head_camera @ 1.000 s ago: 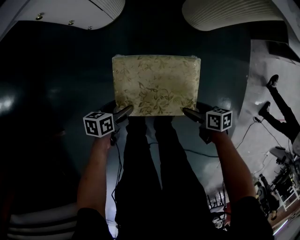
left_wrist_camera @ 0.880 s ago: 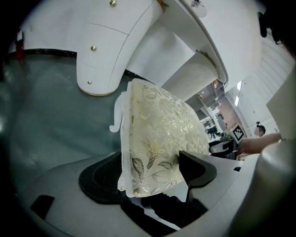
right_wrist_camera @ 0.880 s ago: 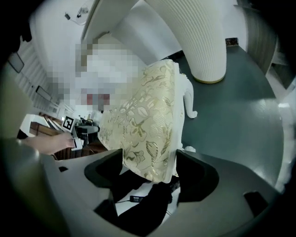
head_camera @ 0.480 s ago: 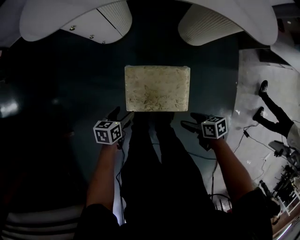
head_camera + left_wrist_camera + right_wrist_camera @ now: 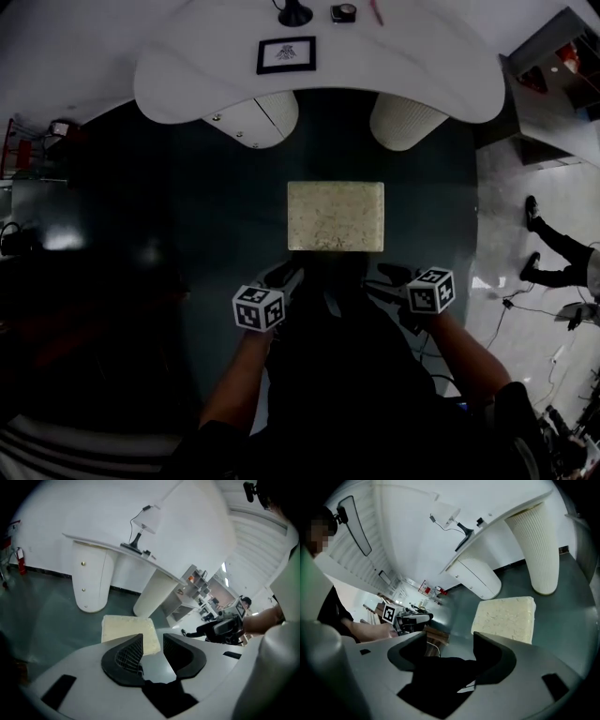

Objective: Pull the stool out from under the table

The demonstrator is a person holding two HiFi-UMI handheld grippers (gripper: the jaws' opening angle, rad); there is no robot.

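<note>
Dark green floor (image 5: 187,234), smooth and faintly glossy, runs under a white worktop (image 5: 422,66) carried on two pale pedestals (image 5: 258,120).

Stool (image 5: 336,216): stands on the floor fully clear of the worktop's near edge, on the person's side of both pedestals, square to that edge. Only the cream patterned seat shows; legs and frame are hidden beneath it. By position, the pull-out looks complete.

Left gripper (image 5: 153,644): held high, on the side of the stool away from the worktop. Its fingers (image 5: 126,656) have just been closing and now stand a narrow gap apart, nothing between them.

Right gripper (image 5: 450,637): same side of the stool, fingers (image 5: 494,656) wide apart, empty.

Handling, my estimate: the seat looks padded, so soft and yielding under a pinch, with fabric that may creep. Likely light enough to slide on this floor rather than lift. Best hold would be the two side edges of the seat at the corners farthest from the worktop, one gripper each, biting deep enough to reach the firm board under the padding. A one-sided pull would probably skew it.
</note>
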